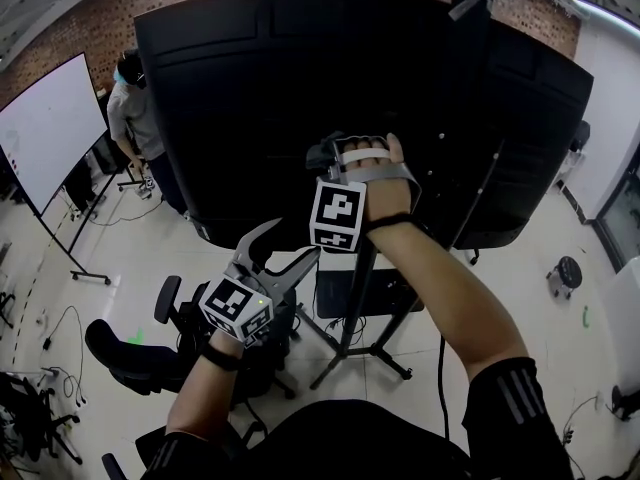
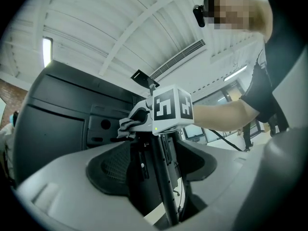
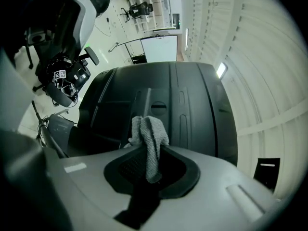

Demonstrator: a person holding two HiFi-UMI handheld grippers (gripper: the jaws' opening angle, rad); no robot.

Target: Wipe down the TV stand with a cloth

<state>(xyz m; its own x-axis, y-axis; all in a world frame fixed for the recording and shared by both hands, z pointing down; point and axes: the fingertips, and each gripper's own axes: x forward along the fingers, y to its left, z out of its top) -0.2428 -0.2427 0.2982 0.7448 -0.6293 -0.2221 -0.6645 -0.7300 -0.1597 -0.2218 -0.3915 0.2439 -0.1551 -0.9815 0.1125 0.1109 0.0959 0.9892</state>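
Gripping a grey cloth [image 3: 150,143], the right gripper [image 1: 338,154] has its jaws closed on a bunched fold; cloth sits raised at the lower middle of the black TV back panel [image 1: 250,88], where the TV stand [image 1: 358,303] meets it; contact with the panel not clear; left gripper [image 1: 283,250] lower and to the left, jaws wide apart, holding nothing; stand's dark pole seen through the gap in the left gripper view; stand's legs splayed on pale floor; whiteboard [image 1: 45,128] and a person [image 1: 135,118] far left; office chair [image 1: 150,353] near the left forearm.
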